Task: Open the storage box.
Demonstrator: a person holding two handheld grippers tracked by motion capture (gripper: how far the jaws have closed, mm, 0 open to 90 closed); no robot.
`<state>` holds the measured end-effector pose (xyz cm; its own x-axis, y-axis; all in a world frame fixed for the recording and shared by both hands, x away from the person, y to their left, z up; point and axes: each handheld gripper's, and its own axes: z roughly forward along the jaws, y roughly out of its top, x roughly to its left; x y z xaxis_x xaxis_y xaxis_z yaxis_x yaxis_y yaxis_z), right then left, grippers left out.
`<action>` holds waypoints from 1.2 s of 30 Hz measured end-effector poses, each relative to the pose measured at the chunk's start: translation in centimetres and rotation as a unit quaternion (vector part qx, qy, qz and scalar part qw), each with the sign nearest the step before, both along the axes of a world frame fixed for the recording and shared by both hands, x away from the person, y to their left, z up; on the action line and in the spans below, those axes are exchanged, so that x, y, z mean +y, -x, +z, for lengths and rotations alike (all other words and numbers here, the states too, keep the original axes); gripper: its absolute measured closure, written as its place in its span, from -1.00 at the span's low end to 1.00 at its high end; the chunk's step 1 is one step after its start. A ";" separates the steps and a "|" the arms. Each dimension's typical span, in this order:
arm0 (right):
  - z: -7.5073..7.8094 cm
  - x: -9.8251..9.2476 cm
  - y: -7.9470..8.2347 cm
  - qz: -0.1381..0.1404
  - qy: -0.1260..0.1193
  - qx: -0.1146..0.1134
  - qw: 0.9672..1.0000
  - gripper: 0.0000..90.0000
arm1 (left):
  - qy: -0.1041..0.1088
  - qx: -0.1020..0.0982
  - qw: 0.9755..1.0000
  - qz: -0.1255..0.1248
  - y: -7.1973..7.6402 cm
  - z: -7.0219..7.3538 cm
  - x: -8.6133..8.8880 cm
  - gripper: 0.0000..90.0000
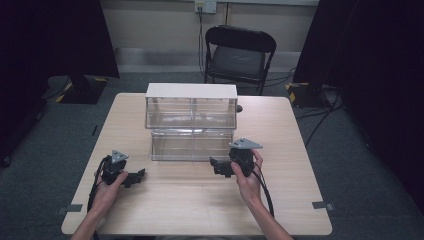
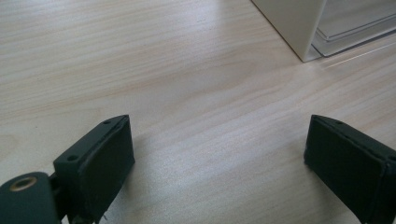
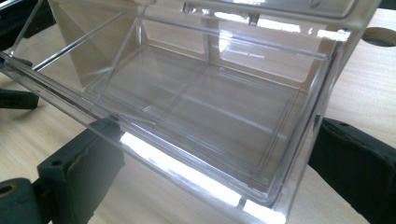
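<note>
1. Holding the right gripper [image 1: 216, 166] at the pulled-out clear drawer [image 1: 191, 144] of the drawer cabinet [image 1: 191, 106] mid-table [image 1: 280, 200]; in the right gripper view its fingers [image 3: 81, 163] stand apart, the drawer front [image 3: 196, 179] between them, contact unclear.
2. I keep the left gripper [image 1: 139, 176] near the table's left front, well apart from the drawer; fingers [image 2: 100, 161] spread wide over bare wood.

Left gripper [image 1: 134, 178] and right gripper [image 1: 218, 167] both hold jaws wide apart.
</note>
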<state>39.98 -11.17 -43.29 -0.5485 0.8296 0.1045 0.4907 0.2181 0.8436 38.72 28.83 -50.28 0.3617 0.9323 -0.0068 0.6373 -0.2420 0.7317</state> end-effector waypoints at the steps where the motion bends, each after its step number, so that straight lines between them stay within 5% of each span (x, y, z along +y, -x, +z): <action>1: 0.1 0.0 0.0 -0.001 -0.002 -0.001 1.000 -0.91 | -0.001 -0.002 1.000 0.000 0.0 0.0 0.0 -0.83; 36: 1.5 0.5 -0.5 0.004 -0.019 -0.016 1.000 -0.88 | -0.001 -0.001 1.000 0.000 0.0 0.0 0.0 -0.83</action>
